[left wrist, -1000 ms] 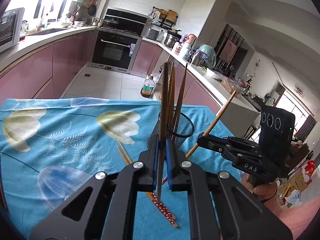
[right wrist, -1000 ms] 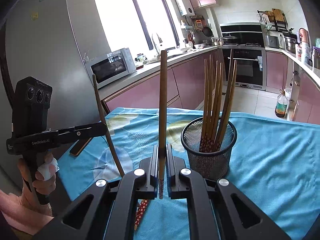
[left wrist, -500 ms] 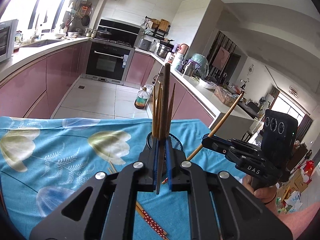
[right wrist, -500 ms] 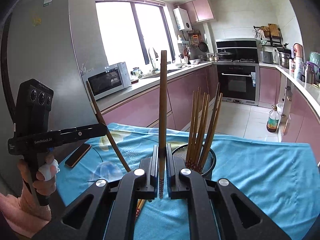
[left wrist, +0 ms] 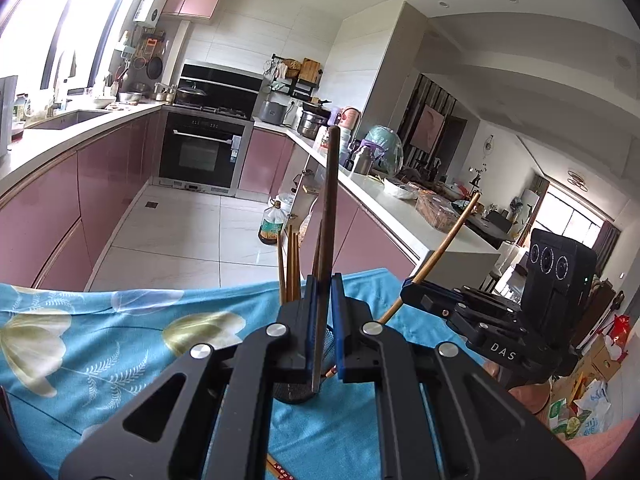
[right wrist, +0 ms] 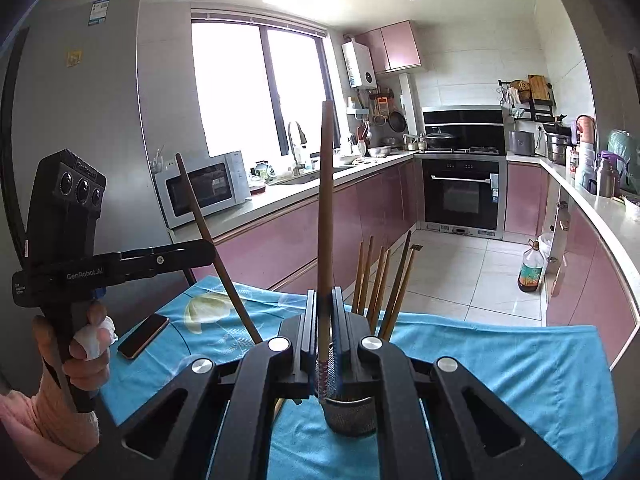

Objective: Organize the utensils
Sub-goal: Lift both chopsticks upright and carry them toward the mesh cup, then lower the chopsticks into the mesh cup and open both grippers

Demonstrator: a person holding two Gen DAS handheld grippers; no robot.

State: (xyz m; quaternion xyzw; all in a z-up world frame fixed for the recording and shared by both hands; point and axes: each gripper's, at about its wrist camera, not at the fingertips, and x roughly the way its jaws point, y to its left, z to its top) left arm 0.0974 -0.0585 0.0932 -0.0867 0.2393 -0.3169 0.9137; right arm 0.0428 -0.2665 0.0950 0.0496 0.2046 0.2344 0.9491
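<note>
My left gripper is shut on a dark brown chopstick that stands nearly upright above the table. My right gripper is shut on a lighter chopstick with a red patterned end, also upright. A black mesh cup holding several chopsticks stands on the blue flowered cloth, just behind both grippers' fingers and partly hidden by them. In the left wrist view the cup shows low between the fingers, and the right gripper is at the right. The left gripper appears at the left of the right wrist view.
A loose red-patterned chopstick lies on the cloth near the front. A phone rests at the table's left corner. Past the table's far edge are a tiled floor, pink kitchen cabinets and an oil bottle.
Both grippers have risen with their chopsticks still held. The mesh cup has dropped lower in both views and is now partly hidden behind the fingers.
</note>
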